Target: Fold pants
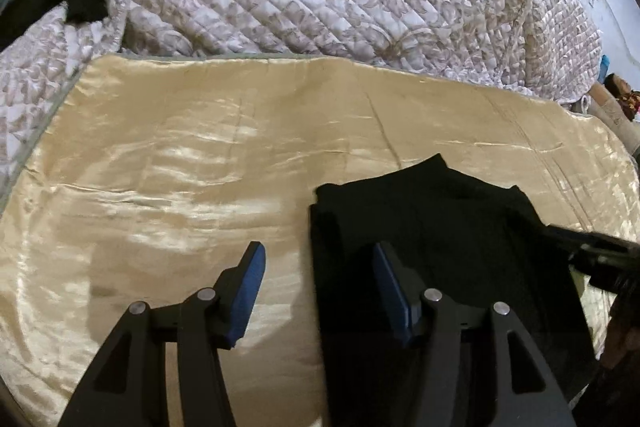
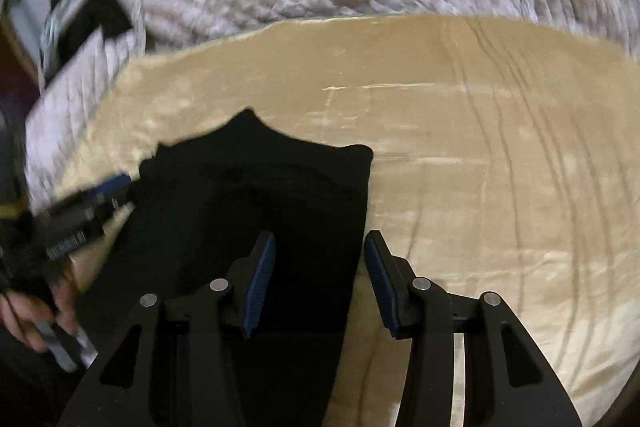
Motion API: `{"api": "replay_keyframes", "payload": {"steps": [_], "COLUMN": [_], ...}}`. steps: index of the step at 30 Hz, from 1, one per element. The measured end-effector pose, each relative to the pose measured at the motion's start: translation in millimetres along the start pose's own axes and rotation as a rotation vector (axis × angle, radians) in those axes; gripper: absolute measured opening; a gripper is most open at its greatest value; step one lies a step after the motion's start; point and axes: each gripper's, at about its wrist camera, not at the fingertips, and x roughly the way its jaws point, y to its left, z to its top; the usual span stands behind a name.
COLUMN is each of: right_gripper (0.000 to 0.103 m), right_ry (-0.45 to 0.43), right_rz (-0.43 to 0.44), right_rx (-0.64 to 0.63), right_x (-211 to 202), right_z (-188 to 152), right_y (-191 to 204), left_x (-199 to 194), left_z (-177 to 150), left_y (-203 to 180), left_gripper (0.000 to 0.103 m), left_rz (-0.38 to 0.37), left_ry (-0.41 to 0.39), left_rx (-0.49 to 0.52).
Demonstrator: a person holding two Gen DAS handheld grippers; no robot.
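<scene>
The black fabric pants point(image 1: 432, 251), already folded compact, lie on the shiny gold satin sheet point(image 1: 180, 167). Both the left hand-held gripper point(image 1: 318, 291) and right hand-held gripper point(image 2: 320, 279) are held part-open and empty above them; a fresh edge grasp is probably called for.

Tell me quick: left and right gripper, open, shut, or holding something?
Left gripper: jaws opening, nothing between them, straddling the edge of the black pants.
Right gripper: open, nothing gripped, straddling the pants' other edge.

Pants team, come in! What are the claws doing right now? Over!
Left claw open, nothing gripped. Right claw open over the pants' edge, no pinch. Black pants folded on the gold sheet. Nothing in the way.
</scene>
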Motion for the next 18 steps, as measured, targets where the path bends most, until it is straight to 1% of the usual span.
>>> {"api": "replay_keyframes", "payload": {"steps": [1,3,6,9,11,15,16,18], "right_gripper": [0.047,0.047,0.047,0.047,0.047,0.047,0.047,0.048], "right_ry": [-0.010,-0.046,-0.070,-0.045,-0.027,-0.007,0.003,0.018], "right_rz": [-0.004,-0.016,0.054,0.121,0.141,0.200,0.234,0.272], "right_rx": [0.008,0.009,0.048,0.086,0.097,0.132,0.139,0.146], "right_x": [-2.7,-11.7,-23.9,-24.6,-22.0,-18.6,-18.3,-17.4], "right_z": [0.8,0.6,-3.6,-13.2,-17.1,-22.4,-23.9,-26.7], "right_y": [-2.4,-4.7,-12.6,-21.2,-23.2,-27.4,-26.4,-23.6], "left_x": [-2.4,-9.8,-15.6,-12.9,-10.9,-8.1,-7.2,-7.3], "left_z": [-0.2,-2.8,-12.6,-24.3,-28.9,-34.0,-36.4,-40.1], "left_y": [3.6,12.6,18.9,19.6,21.8,29.2,27.4,19.0], "left_gripper": [0.060,0.059,0.059,0.060,0.060,0.060,0.060,0.060], "left_rz": [-0.006,-0.043,-0.127,-0.187,-0.203,-0.286,-0.306,-0.331], "left_ry": [0.000,0.000,0.017,0.052,0.060,0.092,0.099,0.106], "left_rx": [-0.013,-0.058,-0.092,-0.109,-0.129,-0.222,-0.228,-0.210]}}
